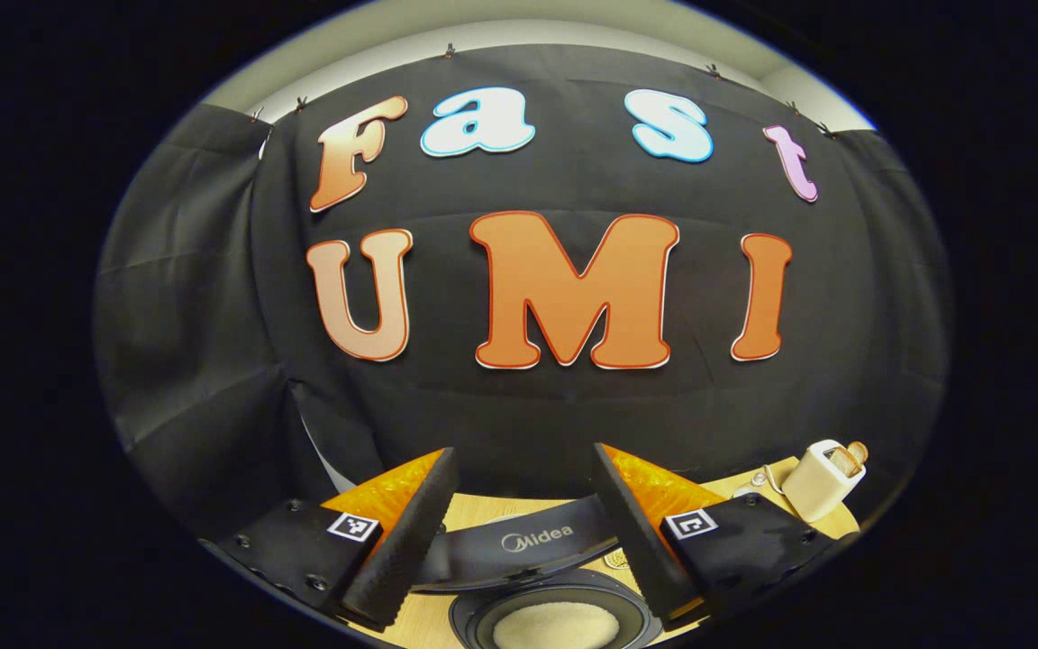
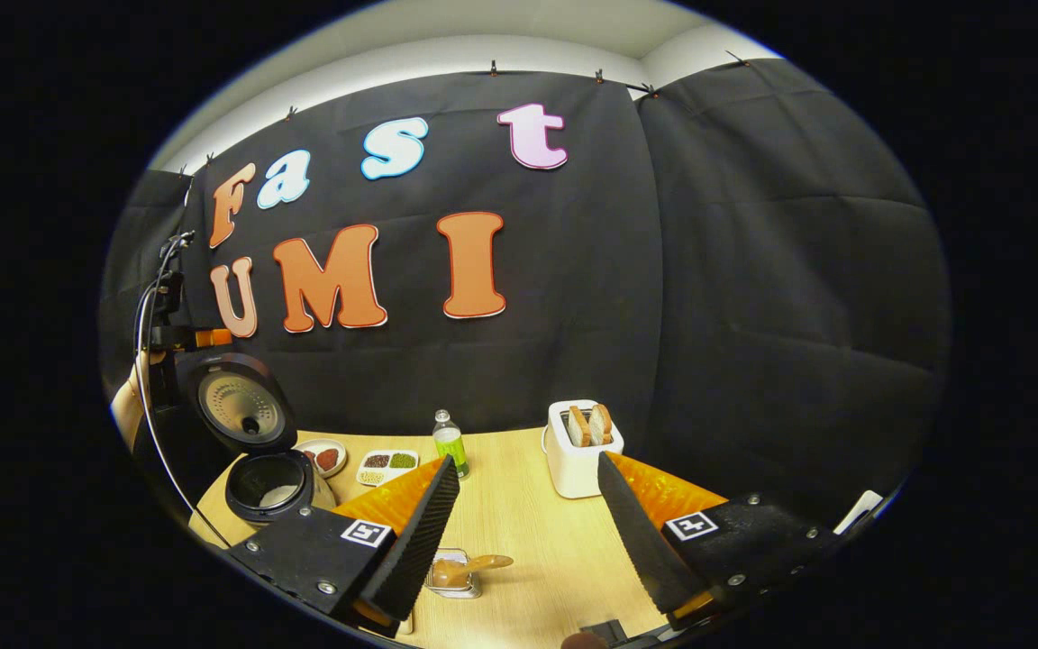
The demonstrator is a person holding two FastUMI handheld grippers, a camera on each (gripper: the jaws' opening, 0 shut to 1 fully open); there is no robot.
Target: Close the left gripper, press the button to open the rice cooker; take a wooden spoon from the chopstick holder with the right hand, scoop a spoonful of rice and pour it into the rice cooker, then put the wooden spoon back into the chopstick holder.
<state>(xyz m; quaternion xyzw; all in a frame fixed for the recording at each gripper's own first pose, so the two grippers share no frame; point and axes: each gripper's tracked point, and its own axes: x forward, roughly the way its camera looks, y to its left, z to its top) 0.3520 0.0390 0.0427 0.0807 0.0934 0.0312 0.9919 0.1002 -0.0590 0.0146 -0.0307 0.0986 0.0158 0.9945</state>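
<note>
A: Where's the rice cooker?

B: In the right gripper view it stands at the lower left of the frame on the wooden table (image 2: 519,505), and the rice cooker (image 2: 268,487) is open: its lid (image 2: 240,401) is tipped up behind the pot, inner side facing out. There is something white at the bottom of the pot. In the left gripper view the same pot sits at the bottom centre, with white rice (image 1: 555,626) in it and the raised lid just behind.

A: And the grippers?

B: The left gripper (image 1: 528,523) has its fingers spread apart, with nothing between them; it hangs above the open pot. The right gripper (image 2: 528,532) is also spread wide and holds nothing, over the table near the bottom centre of its frame.

A: The spoon?

B: A wooden spoon (image 2: 474,566) lies across a small clear container (image 2: 452,575) at the bottom centre of the right gripper view, just beside the gripper's left finger. Whether that container is the holder, I cannot tell.

A: Anything else on the table?

B: A white toaster (image 2: 580,451) with bread slices in it right of centre, a small bottle (image 2: 450,442), a tray of grains (image 2: 388,464), and a small dish (image 2: 323,455) next to the cooker. At the far left edge a hand (image 2: 127,406) holds the other gripper above the lid.
</note>
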